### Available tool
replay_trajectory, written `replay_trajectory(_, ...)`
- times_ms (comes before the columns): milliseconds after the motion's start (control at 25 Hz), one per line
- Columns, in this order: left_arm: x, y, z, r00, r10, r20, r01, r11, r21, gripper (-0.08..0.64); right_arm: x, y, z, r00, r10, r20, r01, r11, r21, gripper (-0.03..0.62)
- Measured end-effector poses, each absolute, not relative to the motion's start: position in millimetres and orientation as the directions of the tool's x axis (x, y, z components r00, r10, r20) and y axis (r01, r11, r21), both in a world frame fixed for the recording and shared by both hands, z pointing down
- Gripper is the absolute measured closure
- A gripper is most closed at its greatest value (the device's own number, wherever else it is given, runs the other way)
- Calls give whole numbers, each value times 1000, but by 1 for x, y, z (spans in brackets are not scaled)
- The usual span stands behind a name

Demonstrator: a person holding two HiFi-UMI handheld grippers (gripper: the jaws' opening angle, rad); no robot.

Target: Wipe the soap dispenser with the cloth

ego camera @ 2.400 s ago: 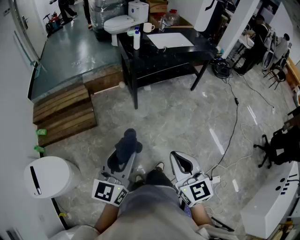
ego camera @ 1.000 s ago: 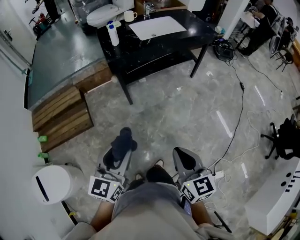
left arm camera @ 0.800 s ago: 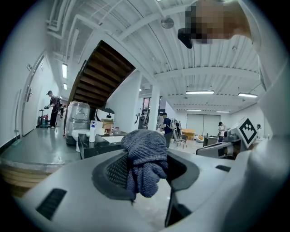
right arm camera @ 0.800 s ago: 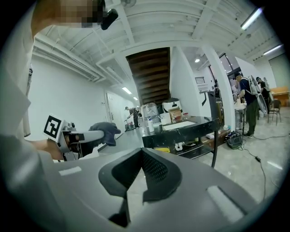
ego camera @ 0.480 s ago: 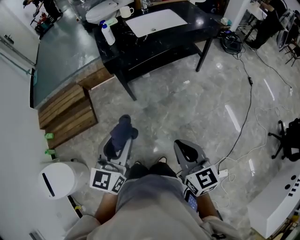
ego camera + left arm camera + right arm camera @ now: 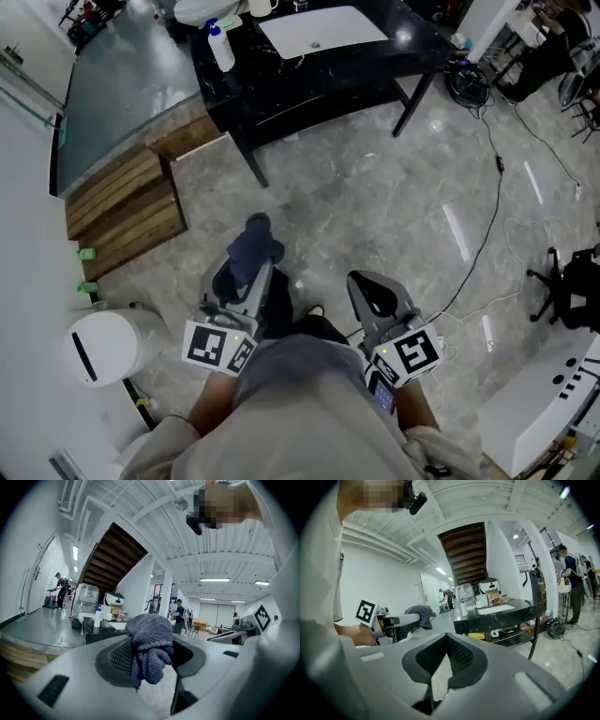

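Observation:
The white soap dispenser (image 6: 221, 49) with a blue top stands at the left end of the black table (image 6: 375, 56), far ahead of me; it also shows small as the soap dispenser (image 6: 97, 618) and the soap dispenser (image 6: 463, 607). My left gripper (image 6: 249, 246) is shut on a dark blue-grey cloth (image 6: 251, 247), bunched between its jaws; the cloth (image 6: 147, 644) fills that gripper's own view. My right gripper (image 6: 373, 298) is shut with nothing between its pads, as the right gripper (image 6: 446, 654) shows. Both are held low over the floor, well short of the table.
A white sink basin (image 6: 323, 31) is set in the table top, with a mug (image 6: 260, 6) behind the dispenser. Wooden steps (image 6: 122, 214) lie to the left, a white round bin (image 6: 101, 345) near my left side. Black cables (image 6: 487, 225) trail across the grey floor at right.
Both grippers and I have moved forward toward the black table; the table and steps sit closer. The cloth stays clamped in the left gripper.

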State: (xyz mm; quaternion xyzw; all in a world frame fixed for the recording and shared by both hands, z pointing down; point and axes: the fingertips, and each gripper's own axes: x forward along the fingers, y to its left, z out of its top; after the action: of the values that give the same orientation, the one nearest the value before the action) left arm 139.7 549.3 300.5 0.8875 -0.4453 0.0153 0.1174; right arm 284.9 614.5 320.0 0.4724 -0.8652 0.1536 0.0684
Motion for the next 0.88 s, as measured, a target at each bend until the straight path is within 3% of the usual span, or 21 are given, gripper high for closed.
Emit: replay_trajectory(880,63,388,279,600,-798,59,-786,-574,230,380,191,445,290,-618,-744,253,-784,607,-130,591)
